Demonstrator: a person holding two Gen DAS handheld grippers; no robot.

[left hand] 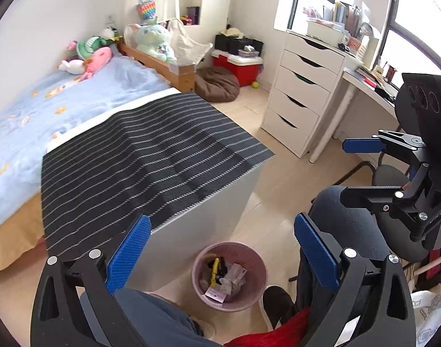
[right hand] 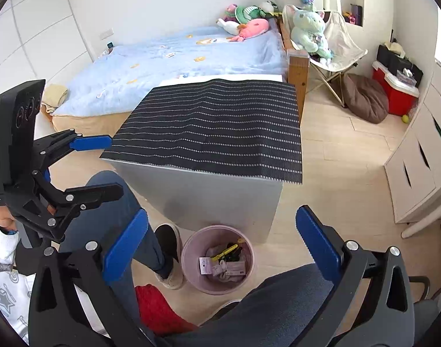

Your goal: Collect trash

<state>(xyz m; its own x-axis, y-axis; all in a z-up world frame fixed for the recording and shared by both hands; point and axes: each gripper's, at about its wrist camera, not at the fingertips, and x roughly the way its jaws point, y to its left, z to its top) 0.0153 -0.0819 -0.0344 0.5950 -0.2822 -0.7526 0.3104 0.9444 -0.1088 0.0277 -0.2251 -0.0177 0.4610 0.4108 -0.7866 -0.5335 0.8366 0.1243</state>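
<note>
Both wrist cameras look steeply down from near above at the round pink plastic wastebasket, from opposite sides of it.

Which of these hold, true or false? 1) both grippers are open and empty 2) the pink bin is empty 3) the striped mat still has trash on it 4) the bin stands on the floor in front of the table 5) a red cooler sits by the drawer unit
1) True. The left gripper and right gripper both have their fingers spread wide, nothing between them.
2) False. The pink bin holds crumpled wrappers and a yellow item.
3) False. The striped mat shows no trash on it in either view.
4) True. It stands on the floor at the foot of the white table.
5) True. The red cooler sits on the floor near the white drawer unit.
</note>
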